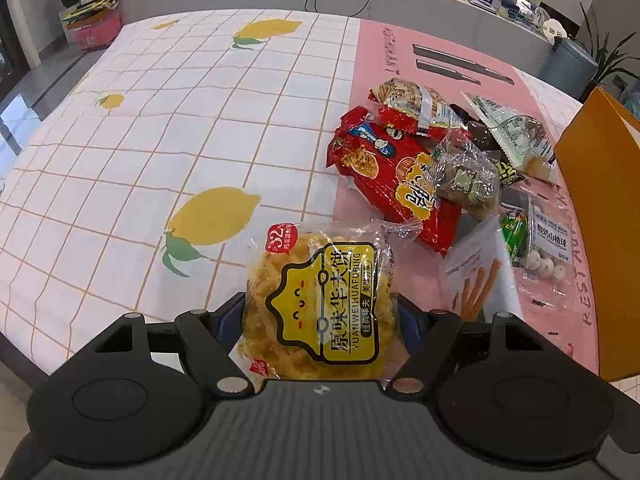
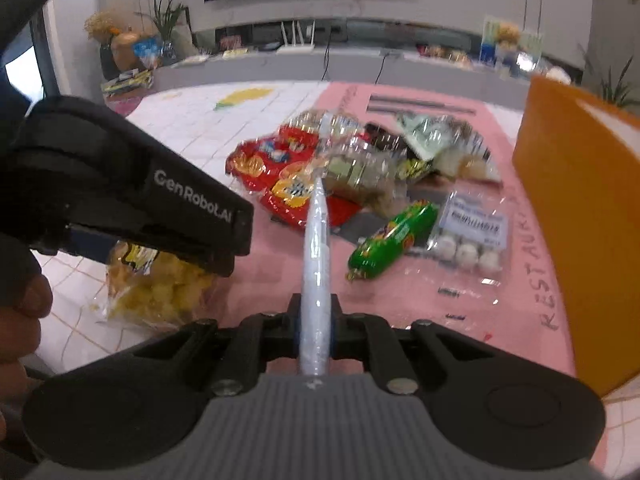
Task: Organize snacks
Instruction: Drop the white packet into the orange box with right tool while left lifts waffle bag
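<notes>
Left gripper (image 1: 320,320): jaws were clamped on a clear plastic pack of yellow waffle snack with a yellow label (image 1: 320,300), held above the near edge of the table, over the white lemon-print gridded cloth (image 1: 200,100). In the right wrist view the same gripper (image 2: 224,256) appeared at left, the yellow pack (image 2: 160,284) hanging beneath it.

Right gripper (image 2: 316,320): jaws were closed on a thin clear-and-white flat packet seen edge-on (image 2: 316,248), which stuck out forward between the fingers. In the left wrist view a flat white packet printed with orange sticks (image 1: 480,276) showed just right of the left gripper.

Loose pile, on the pink mat (image 1: 420,56) at the right half of the table:
- large red crinkled snack bag with yellow roundels (image 1: 384,172), nearest the cloth;
- clear bag of small green-wrapped pieces (image 1: 464,176), lying on top of the red bag;
- red-ended clear pack of pale biscuits (image 1: 412,108), behind the red bag;
- green-and-white triangular packet (image 1: 516,132), at the far right of the pile;
- green sausage-shaped wrapper (image 2: 392,240), near the front;
- clear bag of white round balls with a white label (image 2: 468,240), touching the green wrapper on its right.

Orange open-topped box (image 2: 580,220): stood at the right edge of the table, beside the pile.
</notes>
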`<state>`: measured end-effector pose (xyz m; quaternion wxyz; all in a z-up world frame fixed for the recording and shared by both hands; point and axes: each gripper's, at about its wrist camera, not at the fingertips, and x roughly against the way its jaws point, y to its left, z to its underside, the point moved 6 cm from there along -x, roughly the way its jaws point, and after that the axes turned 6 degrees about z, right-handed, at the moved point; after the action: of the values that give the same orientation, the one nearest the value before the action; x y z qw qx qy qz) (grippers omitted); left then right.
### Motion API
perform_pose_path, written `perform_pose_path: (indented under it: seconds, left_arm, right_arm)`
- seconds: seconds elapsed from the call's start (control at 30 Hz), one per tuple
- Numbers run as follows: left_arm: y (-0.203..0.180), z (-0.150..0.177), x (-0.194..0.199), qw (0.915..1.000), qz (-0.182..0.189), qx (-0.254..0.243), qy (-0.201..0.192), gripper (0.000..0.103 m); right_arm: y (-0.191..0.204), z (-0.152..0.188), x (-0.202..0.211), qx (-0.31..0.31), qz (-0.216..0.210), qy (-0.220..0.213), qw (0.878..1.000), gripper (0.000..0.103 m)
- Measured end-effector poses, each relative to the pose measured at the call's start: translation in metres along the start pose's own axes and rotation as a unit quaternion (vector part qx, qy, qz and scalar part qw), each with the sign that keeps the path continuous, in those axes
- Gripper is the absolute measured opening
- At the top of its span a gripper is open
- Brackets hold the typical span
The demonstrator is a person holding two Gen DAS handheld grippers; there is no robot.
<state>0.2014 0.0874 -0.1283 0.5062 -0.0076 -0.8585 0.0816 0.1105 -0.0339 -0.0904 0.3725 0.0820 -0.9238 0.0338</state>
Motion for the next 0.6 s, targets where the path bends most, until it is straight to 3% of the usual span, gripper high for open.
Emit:
perform_pose_path:
  seconds: [0.37,0.6]
  left_arm:
    - [-0.008,-0.004,0.018,0.9996,0.006,-0.015,-0.025,0.086]
    - [-0.024,-0.007,0.04,0.9976,0.04,-0.029,-0.048,0.086]
  right_arm:
    - [-0.015,-0.025,0.041,-0.028,-0.028,-0.052,0.998,0.007]
    - [-0.082,-0.077,0.096,-0.086,-0.02,-0.112,0.99,0.007]
